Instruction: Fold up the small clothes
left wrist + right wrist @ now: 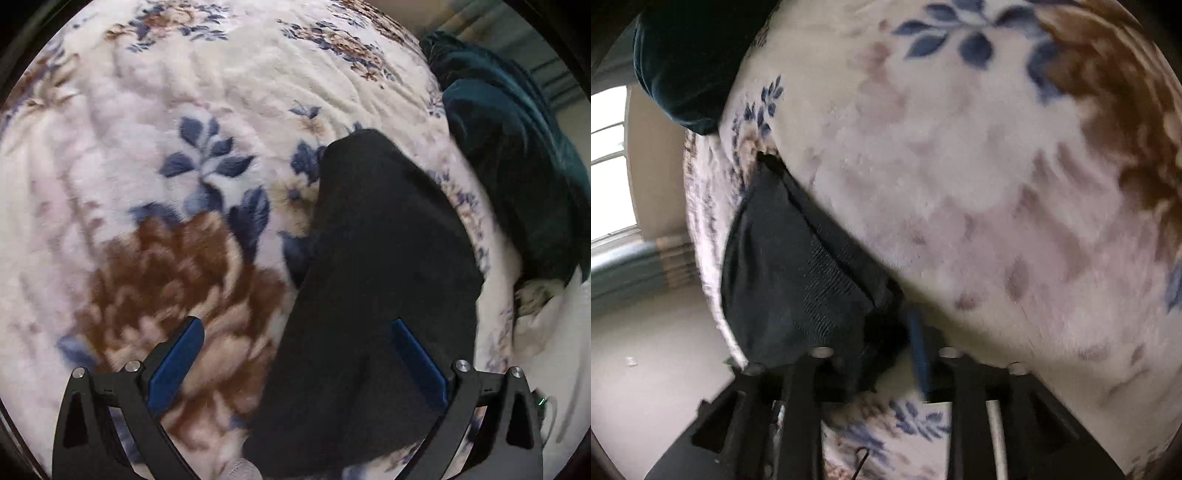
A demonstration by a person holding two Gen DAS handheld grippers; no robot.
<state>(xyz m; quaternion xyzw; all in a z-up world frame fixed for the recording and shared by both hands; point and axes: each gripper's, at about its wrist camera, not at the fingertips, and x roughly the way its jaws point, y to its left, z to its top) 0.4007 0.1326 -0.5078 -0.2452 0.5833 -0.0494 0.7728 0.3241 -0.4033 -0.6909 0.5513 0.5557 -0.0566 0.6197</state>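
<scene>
The left tool (295, 354) hangs spread wide over a black garment (369, 277) lying on the floral blanket (147, 147), lower centre of the frame. In the right view, the right tool (886, 332) looks pinched on a dark ribbed edge of that garment, low and left of centre, though blur leaves this uncertain. Likely a fold is under way; next, the left tool must take a free corner. No containers are visible. A teal cloth (517, 166) sits at right.

A fleecy floral blanket (221, 110) in white, blue and brown covers the bed. A dark teal velvet cushion (517, 166) lies at its edge. Daylight enters a window (607, 166) above pale floor (646, 350).
</scene>
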